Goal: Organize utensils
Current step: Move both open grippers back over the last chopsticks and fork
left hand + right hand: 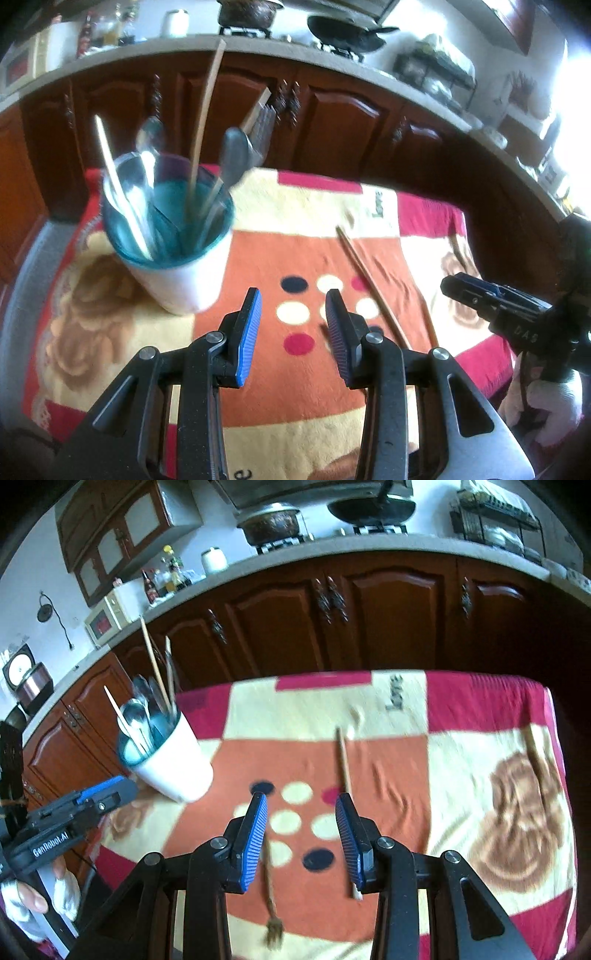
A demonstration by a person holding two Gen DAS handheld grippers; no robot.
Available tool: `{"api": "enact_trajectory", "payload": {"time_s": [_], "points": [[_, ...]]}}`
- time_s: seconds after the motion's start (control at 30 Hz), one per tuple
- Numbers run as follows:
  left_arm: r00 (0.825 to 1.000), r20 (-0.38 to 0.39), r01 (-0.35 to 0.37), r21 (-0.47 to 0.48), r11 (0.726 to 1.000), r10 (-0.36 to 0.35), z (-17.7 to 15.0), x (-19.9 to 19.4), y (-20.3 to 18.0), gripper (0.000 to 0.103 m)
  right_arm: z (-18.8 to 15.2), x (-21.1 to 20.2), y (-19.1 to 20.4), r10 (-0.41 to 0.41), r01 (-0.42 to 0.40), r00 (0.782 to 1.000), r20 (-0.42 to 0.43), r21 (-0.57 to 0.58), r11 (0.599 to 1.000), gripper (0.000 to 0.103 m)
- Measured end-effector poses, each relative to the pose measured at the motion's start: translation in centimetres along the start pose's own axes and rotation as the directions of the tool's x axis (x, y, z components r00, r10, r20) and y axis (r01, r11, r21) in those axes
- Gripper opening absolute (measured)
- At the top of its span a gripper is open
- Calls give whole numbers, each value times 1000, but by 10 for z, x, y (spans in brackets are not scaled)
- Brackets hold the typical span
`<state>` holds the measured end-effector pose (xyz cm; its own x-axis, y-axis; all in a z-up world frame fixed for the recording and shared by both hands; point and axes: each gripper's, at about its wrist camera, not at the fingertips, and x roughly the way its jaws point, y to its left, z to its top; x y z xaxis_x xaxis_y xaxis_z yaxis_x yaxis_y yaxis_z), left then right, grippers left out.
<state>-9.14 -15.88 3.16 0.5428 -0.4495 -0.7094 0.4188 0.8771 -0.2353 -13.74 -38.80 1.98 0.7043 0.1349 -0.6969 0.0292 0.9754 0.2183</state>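
A white cup with a teal inside [173, 258] stands at the back left of the patterned cloth and holds spoons and chopsticks. My left gripper [293, 332] hovers open over the cloth's dotted patch, right of the cup, with nothing between its fingers. A loose chopstick [369, 284] lies on the orange patch just right of it. My right gripper [301, 834] is open above the cloth too. A small fork [272, 904] lies below its gap, and the chopstick [345, 771] runs under its right finger. The cup [177, 768] stands far to its left.
The cloth-covered table [480, 709] ends short of dark wooden cabinets [388, 609] under a counter with pots. Another wooden stick [535, 753] lies near the table's right edge. My left gripper [118, 786] shows at the left edge, with a gloved hand [22, 901] below it.
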Motion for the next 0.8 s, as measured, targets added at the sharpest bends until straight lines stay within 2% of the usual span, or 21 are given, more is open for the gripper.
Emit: {"api": "enact_trajectory", "payload": {"time_s": [0.2,0.4,0.6,0.8], "points": [[996,-91,16,1,1000,-15,-17,25,-6,35,-33,14,-17,5,-4,998,-68,16,1000,37],[978,-199,68,0,998,-66,-31,53,-19,35,-51,29,-32,15,-7,993,-114,67,998,37],[960,-267,74,-43,996,-83,-31,82,-26,35,-47,35,-41,30,-21,993,-117,84,996,37],[946,-314,54,-72,996,-74,-27,109,-28,35,-27,53,-50,38,-29,992,-119,76,997,37]]}}
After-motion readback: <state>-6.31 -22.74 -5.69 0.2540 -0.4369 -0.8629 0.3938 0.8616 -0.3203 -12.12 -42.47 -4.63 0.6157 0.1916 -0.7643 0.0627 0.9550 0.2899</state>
